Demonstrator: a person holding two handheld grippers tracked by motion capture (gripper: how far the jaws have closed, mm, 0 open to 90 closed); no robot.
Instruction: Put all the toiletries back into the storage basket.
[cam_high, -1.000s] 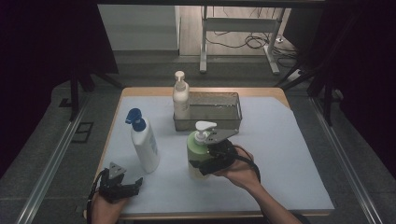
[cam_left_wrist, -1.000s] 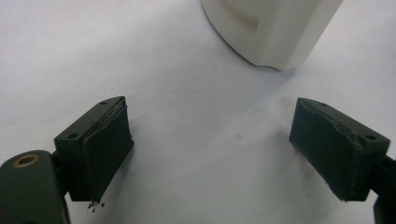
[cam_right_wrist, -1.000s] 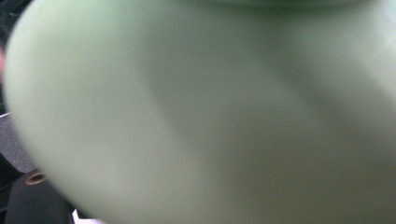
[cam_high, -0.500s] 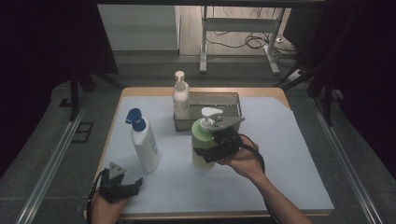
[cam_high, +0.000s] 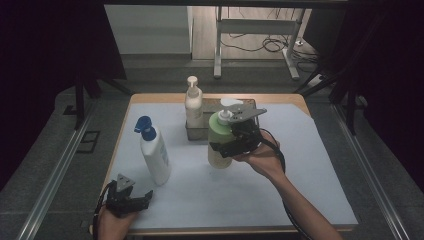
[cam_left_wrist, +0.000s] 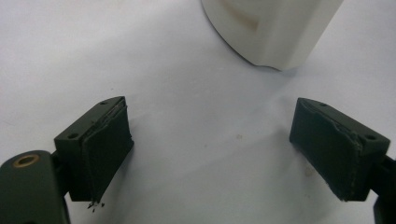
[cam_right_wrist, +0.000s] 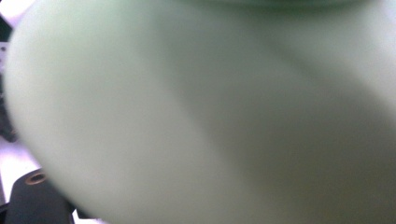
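Lifted off the sheet since the earlier frames, the green pump bottle (cam_high: 218, 140) now hangs above mid-table, carried farther back toward the tray. Near left edge: left gripper (cam_high: 131, 198) rests low, jaws wide apart with nothing between them. Just beyond it stands the white bottle with blue pump (cam_high: 154, 151), upright. Right gripper (cam_high: 235, 145) clamps the green bottle's body. Far side: grey tray (cam_high: 196, 133), cream pump bottle (cam_high: 193, 105) upright in it.
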